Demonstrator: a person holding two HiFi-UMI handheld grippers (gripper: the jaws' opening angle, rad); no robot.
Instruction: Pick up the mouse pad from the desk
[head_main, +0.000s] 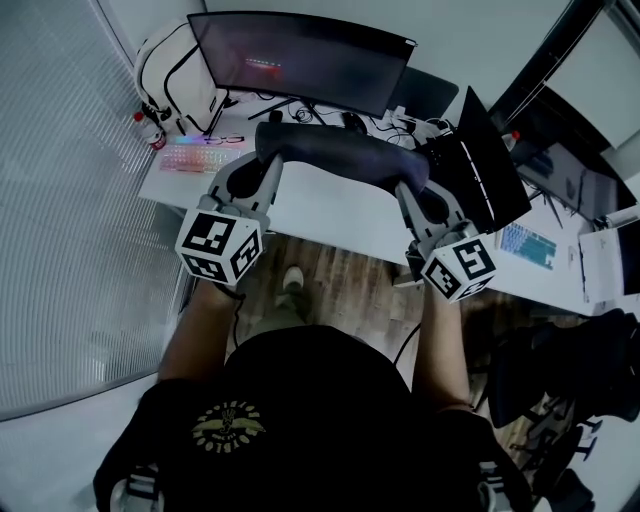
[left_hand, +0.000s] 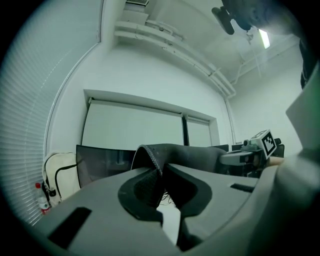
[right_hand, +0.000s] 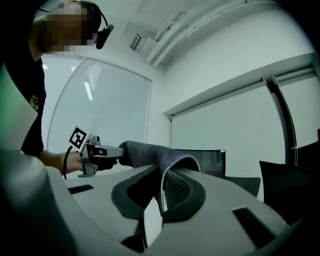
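Nearest, lower left of the head view: left tool (head_main: 267, 165), jaws pressed together on one short end of the mouse pad (head_main: 340, 150). Lower right: right tool (head_main: 408, 192), likewise clamped on the opposite short end, stitched edge gripped between its pads in the right gripper view. Mouse pad strung between the two tools, long axis left to right across the frame, judged clear above the counter (head_main: 330, 210). Pad end directly ahead of each tool's tips, both hands about equally near. Any further move judged to need both tools travelling together, to keep the span from twisting or slipping out. Pickup judged essentially done. Beyond, on the counter: pale keyboard (head_main: 195, 158) at left, curved monitor (head_main: 300, 60) behind at upper centre. Farthest, upper left: white backpack (head_main: 180, 75), the only container in sight, contents not visible.
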